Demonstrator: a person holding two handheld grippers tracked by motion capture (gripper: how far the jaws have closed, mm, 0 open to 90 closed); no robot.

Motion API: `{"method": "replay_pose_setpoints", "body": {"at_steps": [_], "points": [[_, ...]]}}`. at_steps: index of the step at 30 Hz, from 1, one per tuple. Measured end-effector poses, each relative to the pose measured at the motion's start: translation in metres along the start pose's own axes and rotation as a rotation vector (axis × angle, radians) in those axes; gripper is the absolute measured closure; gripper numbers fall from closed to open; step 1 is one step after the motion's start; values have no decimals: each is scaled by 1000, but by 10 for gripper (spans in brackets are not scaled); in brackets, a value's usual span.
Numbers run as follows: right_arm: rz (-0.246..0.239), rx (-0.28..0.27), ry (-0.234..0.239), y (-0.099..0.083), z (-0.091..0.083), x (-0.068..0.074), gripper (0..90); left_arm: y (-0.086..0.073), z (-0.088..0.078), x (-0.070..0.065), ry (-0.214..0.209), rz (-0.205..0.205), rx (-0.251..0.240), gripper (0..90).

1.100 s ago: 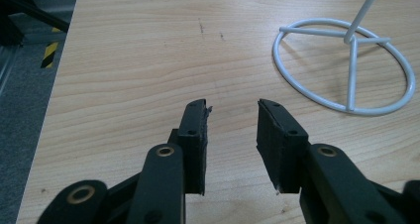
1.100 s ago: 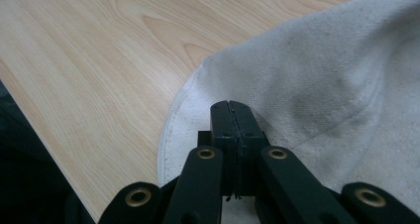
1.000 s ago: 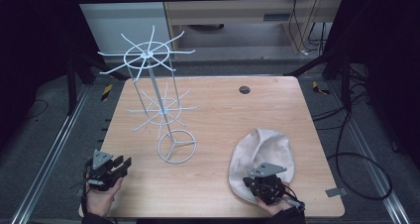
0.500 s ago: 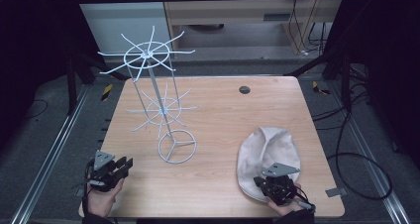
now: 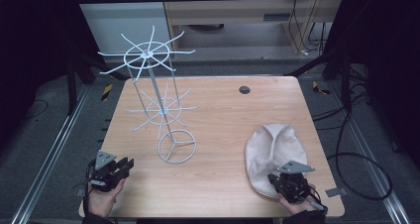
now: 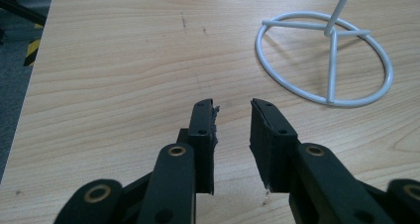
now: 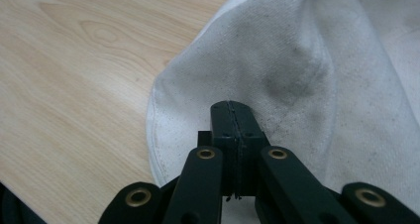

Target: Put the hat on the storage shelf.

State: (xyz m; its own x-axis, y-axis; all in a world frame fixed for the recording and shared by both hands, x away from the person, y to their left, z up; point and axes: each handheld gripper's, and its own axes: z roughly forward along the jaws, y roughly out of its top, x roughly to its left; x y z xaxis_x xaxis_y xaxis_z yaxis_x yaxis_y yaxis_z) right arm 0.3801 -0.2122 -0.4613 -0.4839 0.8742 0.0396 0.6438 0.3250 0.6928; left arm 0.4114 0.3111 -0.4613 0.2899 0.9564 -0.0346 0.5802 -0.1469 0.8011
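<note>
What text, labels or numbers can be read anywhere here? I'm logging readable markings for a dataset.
None: no readable text stands on the wooden table, the white wire rack, the white cloth cap, the left gripper or the right gripper.

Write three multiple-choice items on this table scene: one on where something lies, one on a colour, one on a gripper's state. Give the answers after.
1. Where does the cloth cap lie on the table?
A. near right, by the right gripper
B. far left corner
C. hung on the stand

2. What colour is the wire stand?
A. black
B. white
C. red

3. How do the left gripper jaws stand?
A. closed on the stand's base
B. closed on nothing
C. apart, holding nothing

Answers: 1 A, the high view shows the cap beside the right gripper. 2 B, its wires and ring base are white. 3 C, the left gripper view shows bare wood between the jaws.
</note>
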Motion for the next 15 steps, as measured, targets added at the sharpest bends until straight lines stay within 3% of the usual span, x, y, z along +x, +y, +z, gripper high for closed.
{"method": "replay_pose_setpoints", "body": {"at_steps": [4,7,11,12,15], "points": [[26,-1,-30,-1,-1,-5,900,0,0,1,5,-3,-3,698],[37,-10,-23,2,-4,-3,859,1,0,2,13,-8,-6,680],[44,-50,-7,8,-9,0,806,1,0,3,21,-10,-9,657],[50,-95,2,14,-14,0,763,1,1,4,22,-12,-10,649],[60,-139,-18,25,-21,0,688,1,1,5,29,-17,-14,631]]}}
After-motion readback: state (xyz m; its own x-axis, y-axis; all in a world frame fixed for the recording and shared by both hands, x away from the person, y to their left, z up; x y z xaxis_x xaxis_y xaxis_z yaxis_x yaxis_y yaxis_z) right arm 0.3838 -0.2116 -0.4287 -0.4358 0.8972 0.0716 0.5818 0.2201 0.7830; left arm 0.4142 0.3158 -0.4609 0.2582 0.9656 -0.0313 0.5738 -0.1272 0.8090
